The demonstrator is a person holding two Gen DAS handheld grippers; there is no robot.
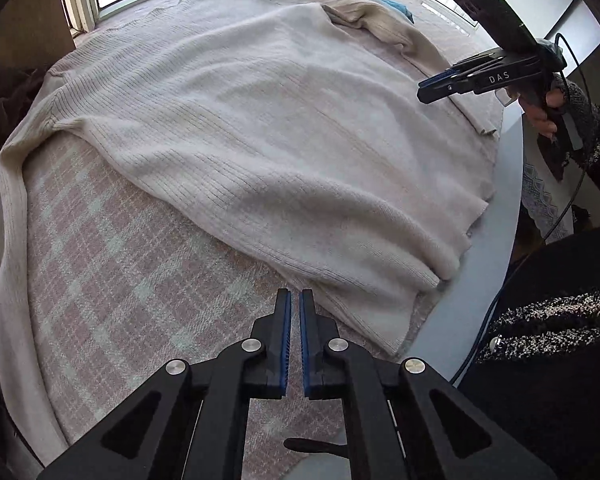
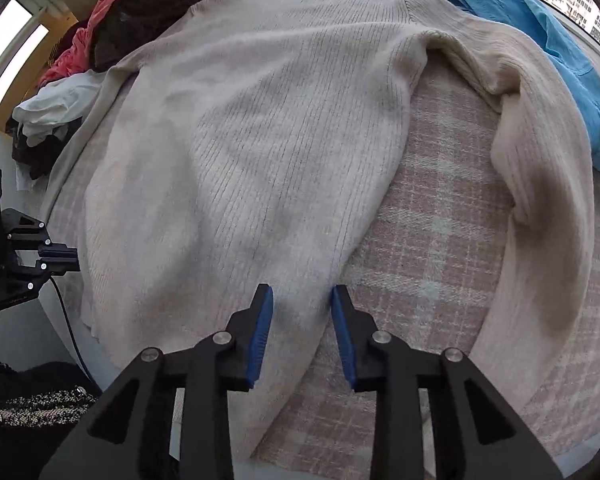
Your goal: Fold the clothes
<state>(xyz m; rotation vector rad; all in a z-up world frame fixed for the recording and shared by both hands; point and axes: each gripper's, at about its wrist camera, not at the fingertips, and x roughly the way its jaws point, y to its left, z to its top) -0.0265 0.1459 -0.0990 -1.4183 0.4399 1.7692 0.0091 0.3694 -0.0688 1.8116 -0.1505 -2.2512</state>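
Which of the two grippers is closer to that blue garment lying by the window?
Right. The right gripper hovers over the cream ribbed sweater near the blue garment; the left gripper sits at the sweater's opposite side.

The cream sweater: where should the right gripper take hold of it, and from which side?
Grip the cream sweater at its hem corner, coming from above at the near table edge. The right gripper hangs open over that corner, where the knit lies flat with a free edge; the sleeve trails separately.

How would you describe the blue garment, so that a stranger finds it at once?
Start at the big cream sweater spread over the checked cloth. Beyond its right sleeve, near the windows, lies the blue garment. It is the only bright blue cloth; the other pile is red, white and dark.
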